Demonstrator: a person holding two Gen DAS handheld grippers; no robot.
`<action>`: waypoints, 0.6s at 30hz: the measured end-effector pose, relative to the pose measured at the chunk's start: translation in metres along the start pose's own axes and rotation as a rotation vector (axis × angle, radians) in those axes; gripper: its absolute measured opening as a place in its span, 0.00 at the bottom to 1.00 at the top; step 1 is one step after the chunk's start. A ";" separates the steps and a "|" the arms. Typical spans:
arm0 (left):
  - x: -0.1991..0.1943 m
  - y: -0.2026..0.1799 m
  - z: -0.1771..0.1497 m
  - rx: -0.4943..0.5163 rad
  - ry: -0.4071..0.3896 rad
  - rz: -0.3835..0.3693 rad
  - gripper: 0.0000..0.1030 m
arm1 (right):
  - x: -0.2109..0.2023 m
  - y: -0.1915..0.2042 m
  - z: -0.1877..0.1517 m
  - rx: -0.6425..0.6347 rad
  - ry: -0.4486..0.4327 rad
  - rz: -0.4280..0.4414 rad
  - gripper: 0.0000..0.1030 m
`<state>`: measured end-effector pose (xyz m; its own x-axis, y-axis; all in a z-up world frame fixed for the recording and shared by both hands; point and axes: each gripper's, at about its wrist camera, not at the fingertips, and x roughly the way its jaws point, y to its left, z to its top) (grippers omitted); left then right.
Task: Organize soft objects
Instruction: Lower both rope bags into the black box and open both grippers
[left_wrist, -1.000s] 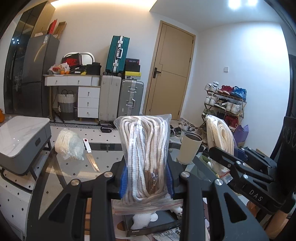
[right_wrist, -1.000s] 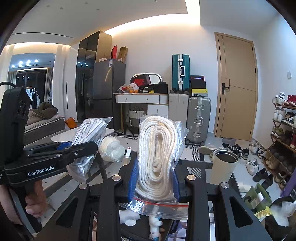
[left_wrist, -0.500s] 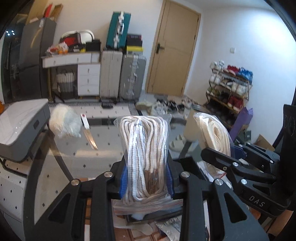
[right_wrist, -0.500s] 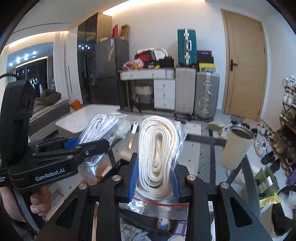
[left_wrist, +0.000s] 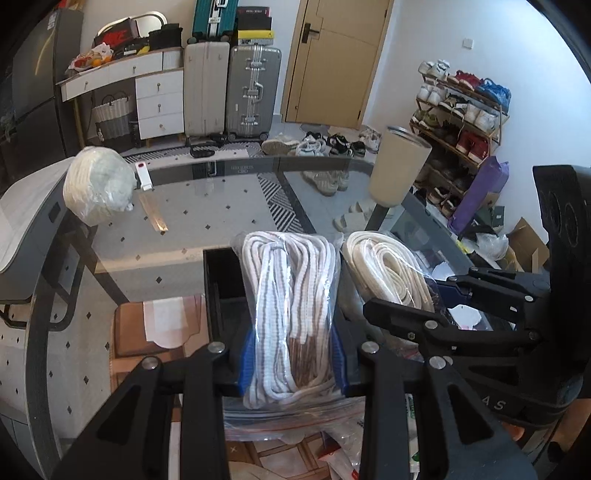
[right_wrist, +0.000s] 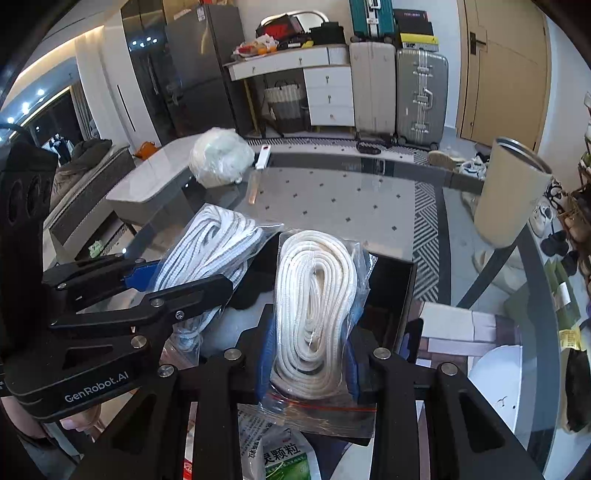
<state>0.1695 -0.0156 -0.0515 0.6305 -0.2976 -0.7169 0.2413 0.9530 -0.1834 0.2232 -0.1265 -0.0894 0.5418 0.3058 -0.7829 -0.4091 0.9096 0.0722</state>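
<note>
Two rope bags held over the box, one bag left on the surface

The left gripper (left_wrist: 293, 354) pinched a striped rope bag (left_wrist: 291, 314) between its fingers, and the right gripper (right_wrist: 310, 354) pinched a white rope bag (right_wrist: 314, 306) likewise; both hung side by side just above the open black box (right_wrist: 391, 295). Neither bag had been let go, so nothing looked stowed for certain. A third bag (left_wrist: 98, 184), round and white, lay well apart at the far edge of the glass surface (left_wrist: 207, 221), near a knife (left_wrist: 149, 199); it seemed the work remaining.
</note>
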 end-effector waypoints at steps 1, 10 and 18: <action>0.003 -0.001 -0.002 -0.001 0.014 0.003 0.31 | 0.003 -0.001 -0.001 0.002 0.015 -0.003 0.30; 0.013 0.002 -0.011 -0.026 0.081 0.014 0.31 | 0.021 0.002 -0.008 -0.028 0.088 -0.012 0.30; 0.007 -0.004 -0.018 -0.034 0.138 0.023 0.31 | 0.015 0.005 -0.012 -0.036 0.139 -0.004 0.30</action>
<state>0.1595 -0.0206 -0.0676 0.5277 -0.2671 -0.8063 0.2010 0.9616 -0.1870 0.2204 -0.1206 -0.1080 0.4373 0.2579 -0.8616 -0.4345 0.8994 0.0487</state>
